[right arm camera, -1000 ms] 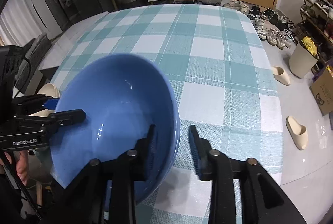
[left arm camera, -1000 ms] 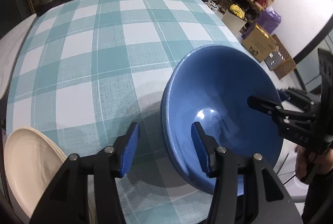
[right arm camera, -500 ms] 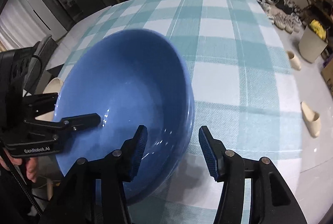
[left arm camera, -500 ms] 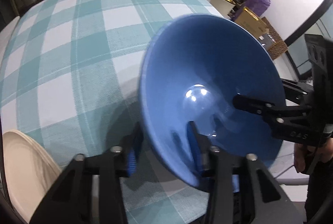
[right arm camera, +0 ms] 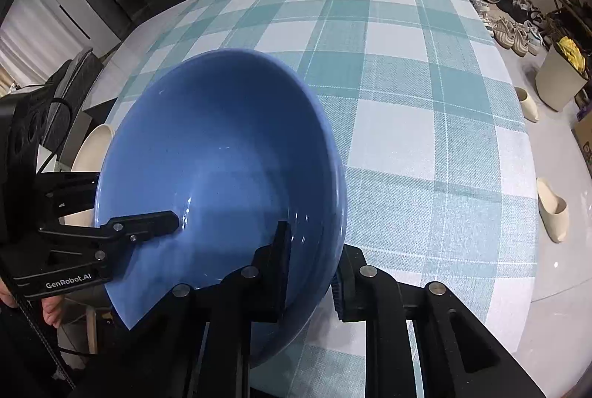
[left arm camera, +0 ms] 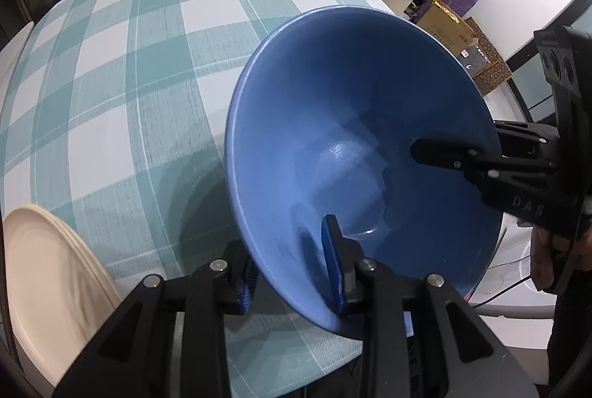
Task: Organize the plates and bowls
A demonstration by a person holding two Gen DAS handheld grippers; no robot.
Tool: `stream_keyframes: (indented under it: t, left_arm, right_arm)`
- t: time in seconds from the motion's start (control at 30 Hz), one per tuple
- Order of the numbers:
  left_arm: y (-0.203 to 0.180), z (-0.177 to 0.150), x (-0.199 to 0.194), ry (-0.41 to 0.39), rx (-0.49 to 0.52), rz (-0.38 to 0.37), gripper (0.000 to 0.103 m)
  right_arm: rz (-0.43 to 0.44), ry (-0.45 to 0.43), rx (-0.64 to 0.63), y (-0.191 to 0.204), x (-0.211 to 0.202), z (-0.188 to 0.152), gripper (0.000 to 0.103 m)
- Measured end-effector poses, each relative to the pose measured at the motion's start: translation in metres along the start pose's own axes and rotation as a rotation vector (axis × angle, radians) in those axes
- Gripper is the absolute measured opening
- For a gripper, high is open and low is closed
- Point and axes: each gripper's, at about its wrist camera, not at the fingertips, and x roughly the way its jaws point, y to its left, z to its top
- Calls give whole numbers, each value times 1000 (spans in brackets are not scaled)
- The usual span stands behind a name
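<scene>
I hold the bowl (left arm camera: 355, 139) tilted over the near edge of the table (left arm camera: 140, 64), one gripper on each side of its rim. My left gripper (left arm camera: 292, 272) has just closed and pinches the rim at 6 o'clock in its own view, one pad inside, one outside. My right gripper (right arm camera: 310, 268) has just closed too, clamping the opposite rim. Only the left view shows the cream plates (left arm camera: 48, 279) at 8 o'clock, half off the table edge; the right view shows just a sliver of them (right arm camera: 90, 153) behind the bowl (right arm camera: 222, 168), plus slippers (right arm camera: 551, 209) on the floor at 3 o'clock.
</scene>
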Motion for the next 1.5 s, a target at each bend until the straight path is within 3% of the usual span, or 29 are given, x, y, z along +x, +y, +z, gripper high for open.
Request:
stream_keyframes:
  t: [0.2, 0.37, 0.57, 0.83, 0.93, 1.03, 1.1, 1.5]
  left_arm:
    - [8, 1, -1, -14, -29, -33, 32]
    - [11, 6, -4, -36, -64, 0, 51]
    - [10, 11, 6, -9, -56, 93, 56]
    - [9, 14, 17, 13, -43, 78, 56]
    - [11, 15, 20, 22, -40, 70, 53]
    - [6, 16, 20, 23, -2, 47, 21]
    - [2, 16, 20, 24, 33, 57, 21]
    - [14, 20, 22, 61, -16, 4, 19]
  right_arm:
    - [2, 1, -5, 2, 1, 0, 19]
    - [20, -31, 33, -6, -2, 3, 20]
    - [-1, -35, 33, -8, 0, 7, 21]
    - [1, 22, 15, -4, 19, 10, 21]
    - [-5, 38, 6, -4, 25, 10, 21]
    - [2, 40, 3, -2, 25, 11, 17]
    - [1, 37, 7, -3, 26, 11, 16]
    - [66, 37, 90, -13, 25, 15, 12]
